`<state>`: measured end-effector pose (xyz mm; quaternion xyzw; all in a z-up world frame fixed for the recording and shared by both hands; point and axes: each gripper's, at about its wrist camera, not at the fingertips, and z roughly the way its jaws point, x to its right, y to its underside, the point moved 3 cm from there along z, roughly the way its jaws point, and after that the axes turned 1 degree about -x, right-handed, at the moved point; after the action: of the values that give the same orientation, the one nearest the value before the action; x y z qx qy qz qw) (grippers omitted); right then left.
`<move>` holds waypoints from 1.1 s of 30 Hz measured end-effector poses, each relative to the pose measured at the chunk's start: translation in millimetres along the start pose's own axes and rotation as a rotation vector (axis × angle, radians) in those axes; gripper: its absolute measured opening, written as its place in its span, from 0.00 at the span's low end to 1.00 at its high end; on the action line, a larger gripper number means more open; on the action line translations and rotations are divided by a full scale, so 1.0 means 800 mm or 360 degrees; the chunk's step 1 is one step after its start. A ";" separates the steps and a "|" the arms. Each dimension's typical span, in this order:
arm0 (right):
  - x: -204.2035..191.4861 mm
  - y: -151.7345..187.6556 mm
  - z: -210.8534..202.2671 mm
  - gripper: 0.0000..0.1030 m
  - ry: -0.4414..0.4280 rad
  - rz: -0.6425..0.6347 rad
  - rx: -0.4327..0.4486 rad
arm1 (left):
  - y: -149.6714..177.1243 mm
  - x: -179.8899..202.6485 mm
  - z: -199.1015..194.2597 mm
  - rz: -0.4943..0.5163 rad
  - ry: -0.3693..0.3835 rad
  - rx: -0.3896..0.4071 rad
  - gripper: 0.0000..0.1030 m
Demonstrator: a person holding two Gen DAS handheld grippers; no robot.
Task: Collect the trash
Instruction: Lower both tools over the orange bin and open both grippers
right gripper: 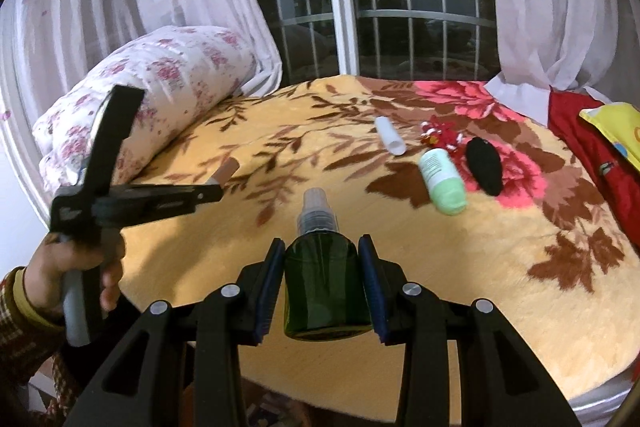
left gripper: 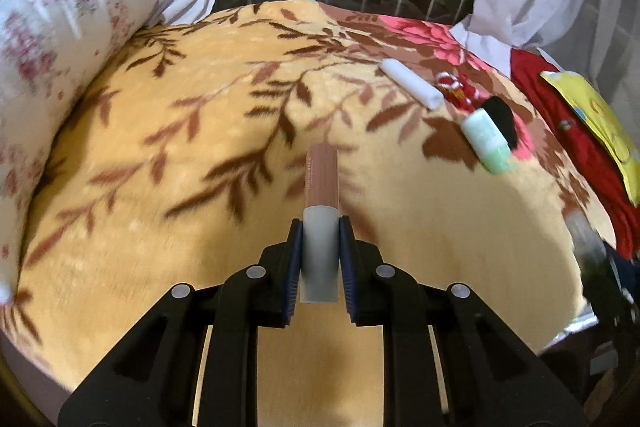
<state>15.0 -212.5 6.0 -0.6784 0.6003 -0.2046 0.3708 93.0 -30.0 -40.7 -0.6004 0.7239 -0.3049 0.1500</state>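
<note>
Two grippers are both loaded above the bed [right gripper: 460,287], whose leaf-patterned blanket fills the middle of each view, with a floral pillow [right gripper: 160,87] at upper left. The right gripper [right gripper: 326,287] has its fingers clenched on a dark green spray bottle [right gripper: 326,291], nozzle pointing away along the fingers. The left gripper [left gripper: 320,267] grasps a brown tube [left gripper: 322,179] by its pale cap, long axis also straight ahead. Trash not yet gathered lies to the upper right of centre: a mint bottle [right gripper: 442,181] lying on its side, a black pouch [right gripper: 484,165] just beside it, a white tube [right gripper: 390,137] and a small red wrapper [right gripper: 438,133], all aslant. These lie ahead and rightward, nearer the right gripper by my judgement, but neither can take more until it unloads.
</note>
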 end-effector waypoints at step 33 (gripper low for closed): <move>-0.129 0.208 0.037 0.63 -0.0380 -0.0090 -0.0765 | 0.282 -0.007 -0.036 0.0135 0.0167 -0.0714 0.20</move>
<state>-94.1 -105.9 -119.9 -0.7828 0.5645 0.0149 0.2615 -98.1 3.8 -160.0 -0.5710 0.8050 -0.1606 -0.0124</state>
